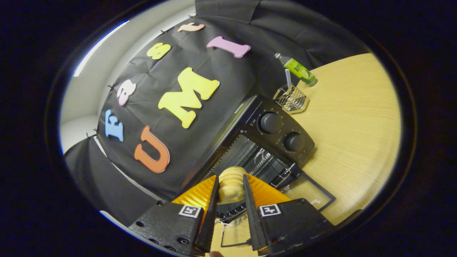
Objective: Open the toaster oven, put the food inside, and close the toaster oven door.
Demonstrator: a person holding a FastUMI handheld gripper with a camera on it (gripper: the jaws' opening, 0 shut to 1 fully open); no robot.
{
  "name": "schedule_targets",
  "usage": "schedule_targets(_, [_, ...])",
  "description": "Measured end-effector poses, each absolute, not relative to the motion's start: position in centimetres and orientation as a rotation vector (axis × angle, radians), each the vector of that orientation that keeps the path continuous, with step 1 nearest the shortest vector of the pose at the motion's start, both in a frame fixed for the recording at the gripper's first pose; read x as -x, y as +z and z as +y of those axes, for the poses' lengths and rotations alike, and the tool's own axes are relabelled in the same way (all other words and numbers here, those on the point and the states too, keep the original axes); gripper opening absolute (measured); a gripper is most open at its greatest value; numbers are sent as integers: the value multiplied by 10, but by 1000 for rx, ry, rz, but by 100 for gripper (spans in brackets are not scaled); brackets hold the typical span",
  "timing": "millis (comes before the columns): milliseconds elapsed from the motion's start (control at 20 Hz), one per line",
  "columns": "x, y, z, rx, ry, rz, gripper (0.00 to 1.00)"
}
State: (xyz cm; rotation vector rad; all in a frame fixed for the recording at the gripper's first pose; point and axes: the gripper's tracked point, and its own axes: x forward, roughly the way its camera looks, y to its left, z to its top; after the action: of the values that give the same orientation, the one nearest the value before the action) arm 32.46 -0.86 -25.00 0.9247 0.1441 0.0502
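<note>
1. Pale yellow and ridged, the food (231,182) is sitting between my jaws; both orange fingers (200,194) are pressing on its sides, so the gripper (230,191) is clamping it.
2. I am holding the food just in front of the toaster oven (264,142), level with its opening. The view is tilted, so the oven is leaning across the picture.
3. Its glass door (310,194) is lying folded down onto the wooden surface (357,125), and the cavity is standing open with a wire rack (266,162) showing inside. I cannot tell whether anything is lying on that rack.
4. Two round black knobs (270,122) are sitting on the oven's control panel, beside the cavity.
5. Beyond the oven, a wire mesh holder (291,98) is standing on the surface with one striped, stick-like item (287,77) poking out of it.
6. A green-labelled bottle (296,69) is standing just beyond the holder, near the booth wall.
</note>
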Motion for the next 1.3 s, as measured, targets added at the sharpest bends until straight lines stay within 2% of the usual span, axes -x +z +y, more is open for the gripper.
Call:
schedule_targets(150, [-354,-265,-14,-910,-5,161,46])
schedule_targets(500, [-409,-289,-10,-768,-26,200,48])
schedule_targets(600, [-414,-299,2,-772,17,262,51])
schedule_targets(700, [-414,-298,0,-716,10,265,59])
schedule_targets(900, [-401,-298,3,-715,3,291,84])
schedule_targets(1050, [-380,-292,8,-736,26,305,88])
schedule_targets(1300, [-340,-290,13,-705,32,312,89])
